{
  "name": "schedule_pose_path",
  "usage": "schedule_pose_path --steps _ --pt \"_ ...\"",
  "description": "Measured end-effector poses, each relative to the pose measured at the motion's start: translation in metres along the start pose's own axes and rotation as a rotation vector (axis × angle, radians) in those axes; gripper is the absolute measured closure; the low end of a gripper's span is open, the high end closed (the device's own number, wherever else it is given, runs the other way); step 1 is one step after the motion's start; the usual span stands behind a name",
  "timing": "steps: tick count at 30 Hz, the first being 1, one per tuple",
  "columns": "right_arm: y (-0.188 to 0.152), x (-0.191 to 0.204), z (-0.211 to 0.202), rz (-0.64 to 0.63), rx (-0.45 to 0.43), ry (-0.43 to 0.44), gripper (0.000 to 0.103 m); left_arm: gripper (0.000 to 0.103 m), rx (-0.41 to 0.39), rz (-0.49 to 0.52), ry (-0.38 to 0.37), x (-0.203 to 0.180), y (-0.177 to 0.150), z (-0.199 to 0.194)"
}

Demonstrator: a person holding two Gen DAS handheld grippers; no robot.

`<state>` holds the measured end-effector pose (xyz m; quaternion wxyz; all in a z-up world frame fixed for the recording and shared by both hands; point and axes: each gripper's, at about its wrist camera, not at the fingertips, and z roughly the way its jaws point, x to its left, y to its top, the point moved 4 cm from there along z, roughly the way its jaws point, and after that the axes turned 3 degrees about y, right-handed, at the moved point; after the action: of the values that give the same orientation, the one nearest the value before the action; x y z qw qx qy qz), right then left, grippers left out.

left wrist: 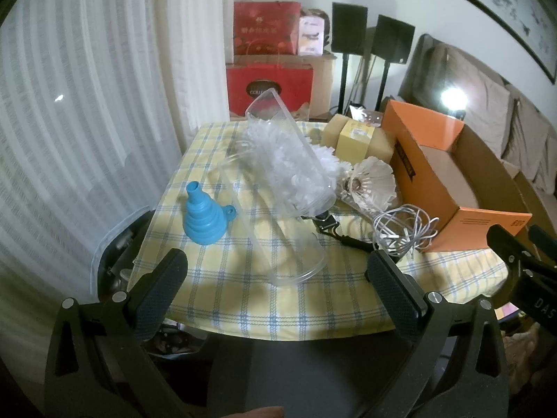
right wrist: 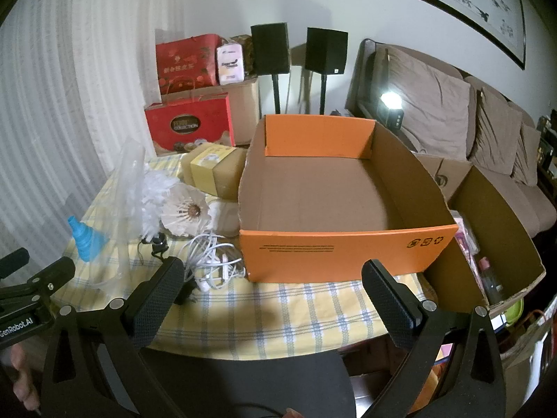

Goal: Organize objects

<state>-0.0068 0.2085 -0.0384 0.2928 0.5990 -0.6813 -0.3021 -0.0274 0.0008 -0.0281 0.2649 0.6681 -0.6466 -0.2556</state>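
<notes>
Left wrist view. Left tongs (left wrist: 276, 270): spread wide, pinching nothing, hanging over the near edge of the worktop (left wrist: 222, 306), which wears a yellow-and-blue checked cloth. Judged a staging pose, aimed at the loose items before a first pick.
- Blue funnel (left wrist: 206, 216): collapsible, standing wide end down, apart from the rest, an easy first grasp.
- Clear plastic tube (left wrist: 278, 188): lying tilted, mouth toward the camera, holding white feathery stuffing.
- Shuttlecock (left wrist: 370, 183): on its side, skirt toward the camera, just beside the tube.
- White cable (left wrist: 403, 231): loose tangle, touching the orange box (left wrist: 431, 160).
- Black clip with strap (left wrist: 334, 228): partly under the tube.
- Yellow carton (left wrist: 357, 139): on a tan block at the far edge; label unreadable.
- Right tongs' frame, at right edge: letters "DAS", cut off.

Right wrist view. Right tongs (right wrist: 271, 282): spread, empty, facing the orange box (right wrist: 348, 247), which sits open and bare inside, judged the receptacle; nothing yet stowed.
- Box front: small print lines and recycling-type symbols, not legible.
- White cable (right wrist: 212, 261): against the box's near-left corner.
- Shuttlecock (right wrist: 186, 214), blue funnel (right wrist: 85, 240): left of the box.
- Red gift bag (right wrist: 189, 125) beyond the worktop: "COLLECTION" readable.
- Left tongs' frame, lower left: "enRobot.AI".
</notes>
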Motion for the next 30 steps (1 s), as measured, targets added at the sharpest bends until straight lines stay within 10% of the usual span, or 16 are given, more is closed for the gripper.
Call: schedule_pose_path --steps 30 --pt "-0.005 0.006 0.002 0.0 0.006 0.002 0.0 0.0 0.0 -0.003 0.015 0.003 -0.008 0.005"
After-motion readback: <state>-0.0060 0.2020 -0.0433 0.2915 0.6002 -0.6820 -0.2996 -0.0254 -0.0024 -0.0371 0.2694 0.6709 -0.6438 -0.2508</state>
